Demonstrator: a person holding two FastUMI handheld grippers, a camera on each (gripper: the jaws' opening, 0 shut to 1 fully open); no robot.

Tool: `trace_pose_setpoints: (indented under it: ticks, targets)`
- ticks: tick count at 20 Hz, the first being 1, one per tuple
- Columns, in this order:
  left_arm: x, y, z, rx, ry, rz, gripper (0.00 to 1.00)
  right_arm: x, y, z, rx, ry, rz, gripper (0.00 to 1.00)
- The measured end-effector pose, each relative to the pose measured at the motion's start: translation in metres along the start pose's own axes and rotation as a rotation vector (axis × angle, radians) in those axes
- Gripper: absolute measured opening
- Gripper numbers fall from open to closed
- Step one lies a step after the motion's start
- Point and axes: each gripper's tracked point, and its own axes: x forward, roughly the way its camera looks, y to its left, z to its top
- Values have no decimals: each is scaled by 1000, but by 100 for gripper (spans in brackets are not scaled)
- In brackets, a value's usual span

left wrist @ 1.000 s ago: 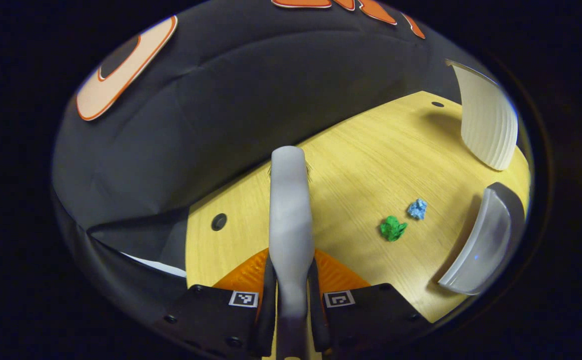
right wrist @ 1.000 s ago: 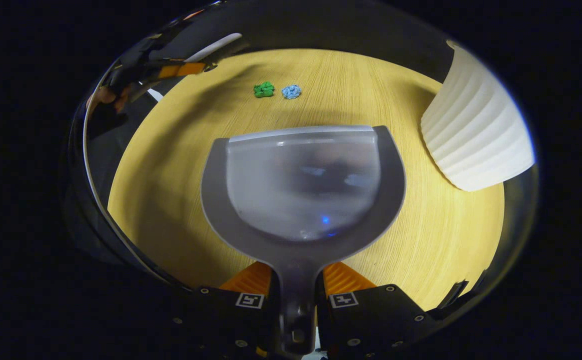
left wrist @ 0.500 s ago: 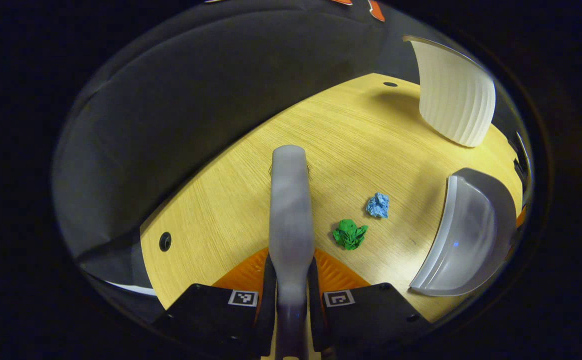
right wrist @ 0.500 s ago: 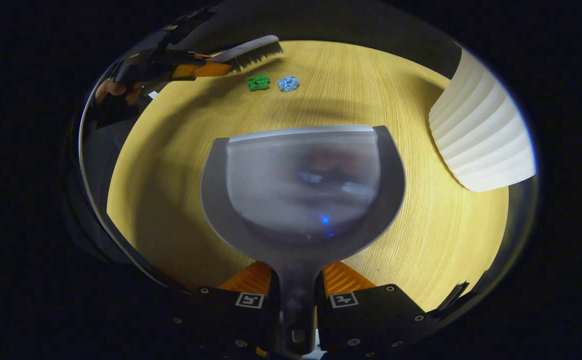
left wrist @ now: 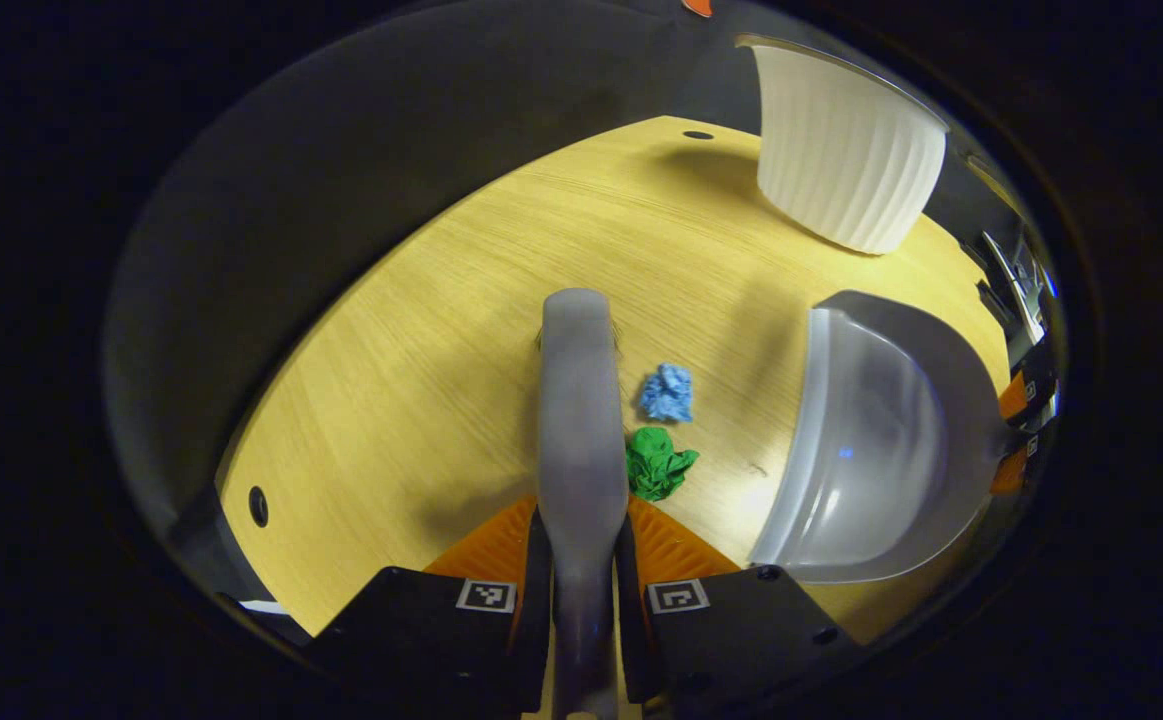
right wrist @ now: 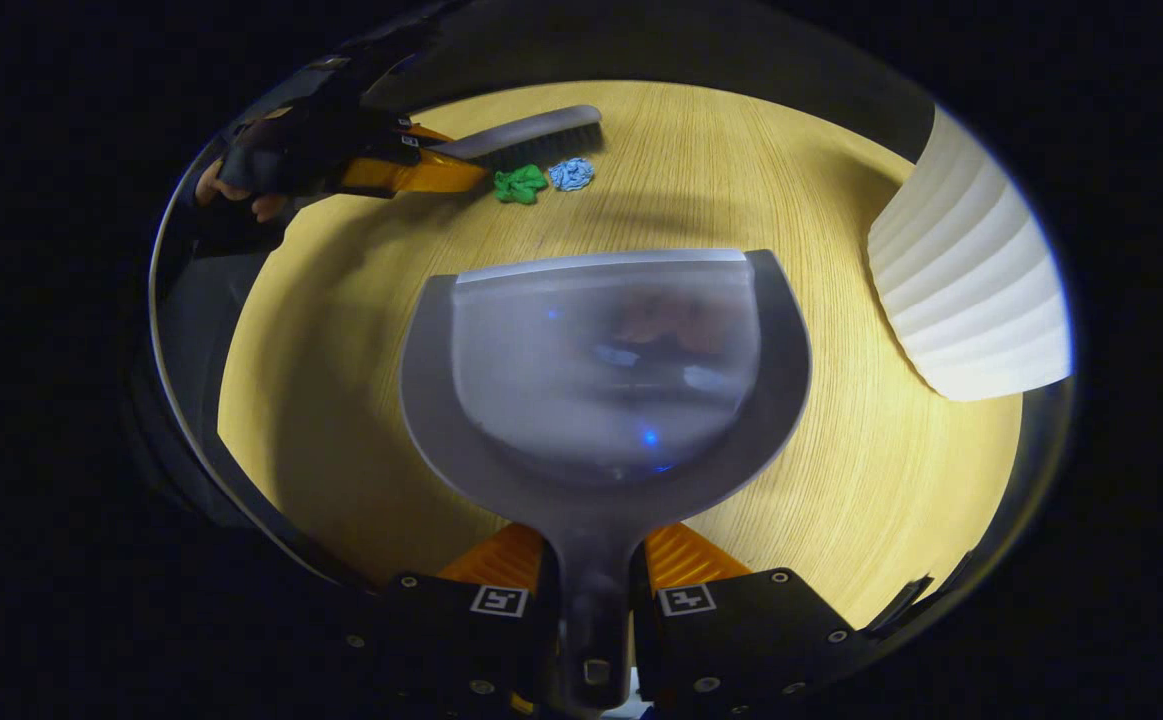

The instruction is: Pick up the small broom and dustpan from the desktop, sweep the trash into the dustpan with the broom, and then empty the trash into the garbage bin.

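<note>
My left gripper (left wrist: pixel 583 545) is shut on the grey small broom (left wrist: pixel 579 400), which points forward over the wooden desktop (left wrist: pixel 421 330). A green paper ball (left wrist: pixel 658 463) and a blue paper ball (left wrist: pixel 668 392) lie just right of the broom head, touching or nearly touching it. My right gripper (right wrist: pixel 593 565) is shut on the handle of the grey dustpan (right wrist: pixel 601 370), whose front lip faces the two balls (right wrist: pixel 541 180). In the right gripper view the broom (right wrist: pixel 531 140) stands just behind the balls. In the left gripper view the dustpan (left wrist: pixel 871 450) sits right of them.
A white ribbed garbage bin (left wrist: pixel 846 150) stands at the far right of the desktop, also seen as the bin (right wrist: pixel 971 290) right of the dustpan. Cable holes (left wrist: pixel 258 506) mark the desktop near its edges. A hand (right wrist: pixel 241 190) holds the left gripper.
The broom has swung in toward the paper balls and now stands right beside them. The dustpan has closed in slightly on the balls.
</note>
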Motion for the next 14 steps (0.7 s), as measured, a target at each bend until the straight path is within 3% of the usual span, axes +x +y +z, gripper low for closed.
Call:
trace_pose_setpoints:
  ticks: [1,2,3,12,13,14]
  targets:
    - [-2,-12,3,6,-3,-34,34,0,0,1,1,-3,0,41]
    - [-5,-28,5,17,2,-77,34,0,0,1,-1,0,1,41]
    - [-6,-37,7,24,7,-102,34,1,-2,2,-3,1,0,33]
    - [-26,-110,5,69,80,-330,34,-1,-4,3,2,8,3,33]
    - [-27,-114,5,61,87,-349,34,-2,-4,5,4,9,3,41]
    - [-29,-118,3,51,91,-364,34,0,-3,1,4,7,1,33]
